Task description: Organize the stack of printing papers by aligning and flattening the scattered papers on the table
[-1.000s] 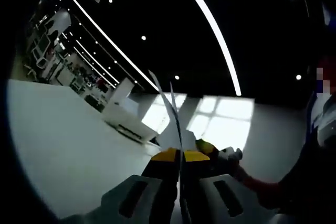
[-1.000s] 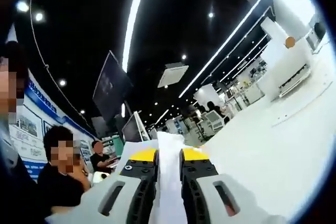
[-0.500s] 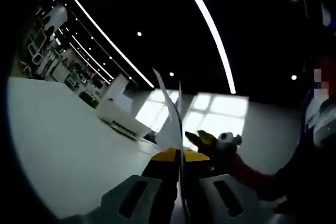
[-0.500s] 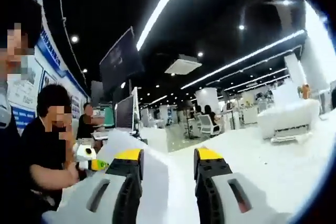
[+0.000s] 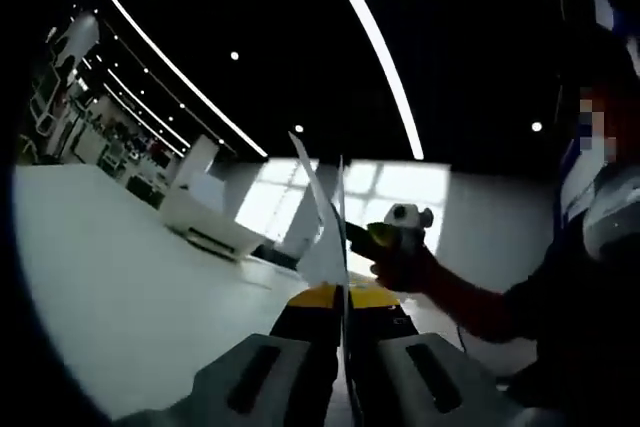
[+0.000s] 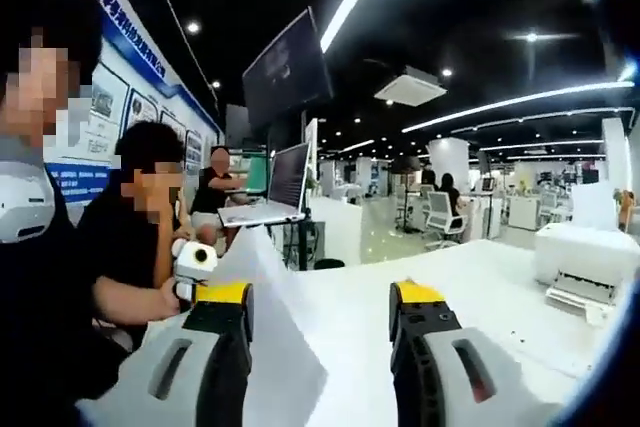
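Left gripper view: left gripper [image 5: 343,299] at bottom centre is pinching the papers [image 5: 327,237] edge-on, keeping them upright for squaring.
Right gripper view: right gripper [image 6: 320,302] is spreading wide, papers [image 6: 268,347] leaning lower left.
Behind: white table [image 6: 480,277]; printer [image 6: 590,262] at right.

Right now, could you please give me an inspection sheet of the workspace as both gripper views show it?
Surface: white table, bare in its middle.
Job's things: paper sheets held upright, edge-on in the left gripper view; a sheet by the right tongs.
Clutter: white printer at the far edge.
Grippers: left tongs shut on the sheets; right tongs open.
Cables: nothing seen.
Surroundings: open office, ceiling light strips, laptop, seated people.
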`<state>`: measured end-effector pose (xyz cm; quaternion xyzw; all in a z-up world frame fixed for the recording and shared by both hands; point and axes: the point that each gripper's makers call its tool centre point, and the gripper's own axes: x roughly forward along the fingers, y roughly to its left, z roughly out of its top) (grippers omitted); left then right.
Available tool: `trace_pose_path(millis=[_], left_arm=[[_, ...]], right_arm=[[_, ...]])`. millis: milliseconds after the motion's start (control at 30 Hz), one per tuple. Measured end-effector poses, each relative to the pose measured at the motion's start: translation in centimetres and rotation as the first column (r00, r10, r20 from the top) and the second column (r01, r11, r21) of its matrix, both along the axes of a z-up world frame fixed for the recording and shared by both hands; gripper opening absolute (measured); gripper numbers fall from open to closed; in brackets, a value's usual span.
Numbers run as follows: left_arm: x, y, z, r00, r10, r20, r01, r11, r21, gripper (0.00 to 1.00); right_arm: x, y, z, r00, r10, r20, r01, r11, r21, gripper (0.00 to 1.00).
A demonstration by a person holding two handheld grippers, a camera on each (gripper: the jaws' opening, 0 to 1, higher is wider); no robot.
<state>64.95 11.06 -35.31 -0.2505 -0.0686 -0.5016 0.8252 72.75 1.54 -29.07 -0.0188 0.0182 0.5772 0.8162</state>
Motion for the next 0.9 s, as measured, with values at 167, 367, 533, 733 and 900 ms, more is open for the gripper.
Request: trace_pose_path(millis=[167,367,533,733,900], left_arm=[[-1.6,-1.3,0.3,0.996,-0.086,0.022,0.084,0.992,0.092,0.05],[-2.0,-1.5,1.5,0.985,-0.169,0.032,0.163,0.977,0.136,0.05],[-2.7,-2.7,2.1,0.965,-0.257,0.044,0.242,0.946,0.217,0.05],[-3.5,-4.6,2.4,0.943,-0.329,0.052,0.297,0.900,0.318,0.05],[-3.9,-5.7,2.0,0.930,-0.363,0.053,0.317,0.869,0.381,0.05]], right_arm=[[-1.1,-0.1,-0.4,0.995,0.097,-0.006,-0.097,0.990,-0.099,0.59],[-2.9,0.2,-0.4,0.979,0.200,-0.026,-0.202,0.967,-0.156,0.65],[-4.4,0.3,-0.9,0.961,0.270,-0.050,-0.275,0.935,-0.226,0.69],[-7.1,0.4,-2.0,0.923,0.370,-0.107,-0.384,0.868,-0.316,0.70],[-8.7,0.1,-3.5,0.900,0.411,-0.143,-0.433,0.813,-0.388,0.68]])
